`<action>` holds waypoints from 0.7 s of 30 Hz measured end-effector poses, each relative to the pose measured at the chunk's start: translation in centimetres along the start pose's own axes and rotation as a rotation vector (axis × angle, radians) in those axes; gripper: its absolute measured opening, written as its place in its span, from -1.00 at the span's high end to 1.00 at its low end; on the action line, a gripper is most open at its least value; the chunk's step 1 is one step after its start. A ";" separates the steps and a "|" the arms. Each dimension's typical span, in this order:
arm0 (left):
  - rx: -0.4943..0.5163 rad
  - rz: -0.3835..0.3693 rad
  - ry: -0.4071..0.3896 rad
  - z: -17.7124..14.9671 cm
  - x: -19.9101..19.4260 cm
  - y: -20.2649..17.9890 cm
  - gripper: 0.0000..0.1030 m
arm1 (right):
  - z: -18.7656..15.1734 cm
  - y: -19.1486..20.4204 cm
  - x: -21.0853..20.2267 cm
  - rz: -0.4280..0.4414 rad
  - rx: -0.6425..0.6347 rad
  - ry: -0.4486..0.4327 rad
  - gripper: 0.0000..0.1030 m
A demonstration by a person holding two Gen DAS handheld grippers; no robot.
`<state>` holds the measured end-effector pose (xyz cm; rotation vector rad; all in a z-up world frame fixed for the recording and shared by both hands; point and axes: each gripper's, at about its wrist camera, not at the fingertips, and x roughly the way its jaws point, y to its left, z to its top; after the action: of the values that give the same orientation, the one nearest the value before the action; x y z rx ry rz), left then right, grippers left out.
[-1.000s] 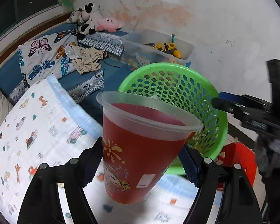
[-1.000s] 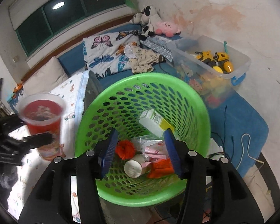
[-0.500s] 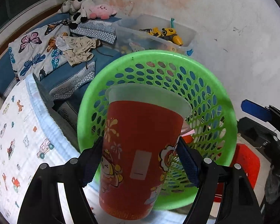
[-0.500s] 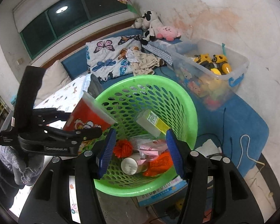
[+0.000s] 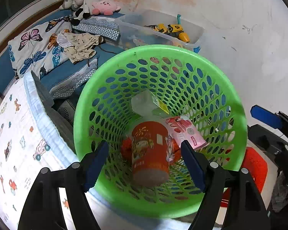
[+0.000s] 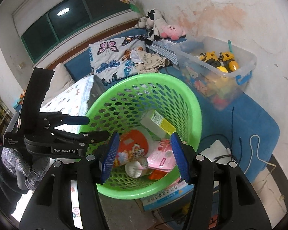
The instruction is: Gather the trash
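Note:
A green perforated basket (image 5: 98, 103) stands by the bed and holds trash. A red printed plastic cup (image 5: 149, 153) lies inside it among a pink packet (image 5: 186, 134), a clear box with a yellow label (image 5: 151, 103) and other scraps. My left gripper (image 5: 145, 164) is open and empty just above the basket's near rim. In the right wrist view the basket (image 6: 194, 103) and the cup (image 6: 133, 145) show again. My right gripper (image 6: 144, 155) is open and empty over the basket's near side. The left gripper's fingers (image 6: 76, 119) reach in from the left.
A bed with a cartoon-print blanket (image 5: 13, 143) lies to the left. A clear bin of toys (image 6: 217, 67) stands behind the basket on a blue mat (image 6: 255, 118). Cables (image 6: 257, 149) run on the floor at right. A red object (image 5: 255, 168) sits by the basket.
My left gripper carried the red cup over the basket, opened and let it go. The cup now lies inside the basket. The right gripper stayed open over the basket.

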<state>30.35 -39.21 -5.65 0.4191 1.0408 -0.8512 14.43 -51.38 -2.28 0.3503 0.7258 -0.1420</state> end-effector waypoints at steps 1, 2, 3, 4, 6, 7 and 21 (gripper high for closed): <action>-0.002 0.005 -0.011 -0.2 -0.5 0.1 -0.46 | -0.1 0.2 -0.1 0.001 -0.004 0.001 -0.10; -0.007 0.007 -0.019 -0.5 -0.9 0.3 -0.47 | -0.2 0.4 -0.1 0.003 -0.005 0.002 -0.14; -0.013 0.004 -0.027 -0.6 -1.3 0.4 -0.48 | -0.4 0.6 -0.2 0.006 -0.007 0.004 -0.15; -0.023 0.004 -0.036 -0.9 -1.8 0.7 -0.49 | -0.5 0.8 -0.2 0.007 -0.010 0.005 -0.15; -0.037 0.011 -0.057 -1.4 -2.8 1.1 -0.52 | -0.8 1.4 -0.5 0.001 -0.025 0.002 -0.17; -0.043 0.021 -0.072 -1.9 -3.6 1.5 -0.53 | -0.9 1.7 -0.6 0.000 -0.030 0.000 -0.18; -0.131 0.118 -0.248 -9.5 -12.9 4.1 -0.76 | -4.6 7.8 -2.0 0.034 -0.081 0.023 -0.49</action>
<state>25.03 -25.02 0.96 0.2537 0.8284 -0.7049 11.98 -42.46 -2.04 0.2872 0.7461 -0.0764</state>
